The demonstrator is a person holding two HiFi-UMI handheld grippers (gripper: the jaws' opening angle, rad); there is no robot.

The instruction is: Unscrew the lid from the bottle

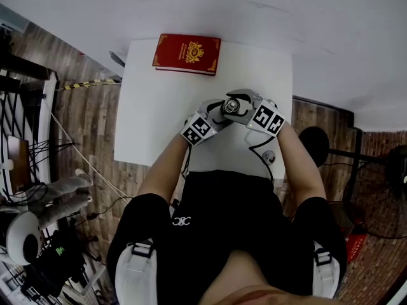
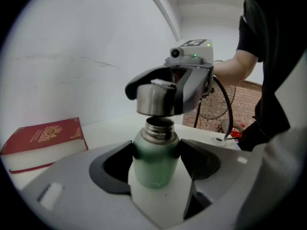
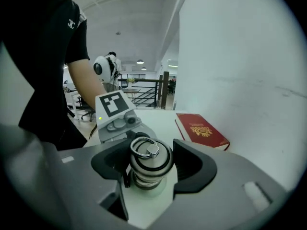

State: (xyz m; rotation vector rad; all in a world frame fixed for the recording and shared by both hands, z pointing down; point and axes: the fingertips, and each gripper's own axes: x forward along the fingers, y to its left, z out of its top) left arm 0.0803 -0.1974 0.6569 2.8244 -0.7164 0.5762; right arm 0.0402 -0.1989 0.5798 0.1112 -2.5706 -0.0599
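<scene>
We hold our left claw (image 2: 156, 161) clenched on the green bottle (image 2: 154, 171). Its dark pads press either side of the body just below the shoulder, and the bottle stands upright between them over the white bench (image 1: 152, 107). Directly above that claw, our right claw (image 3: 149, 163) is clamped around the steel lid (image 3: 150, 157), which has a ring handle on top. The lid sits just over the bottle's bare threaded neck and is off the threads. Beyond both claws and well apart from them, a red book (image 1: 187, 53) lies flat on the bench.
</scene>
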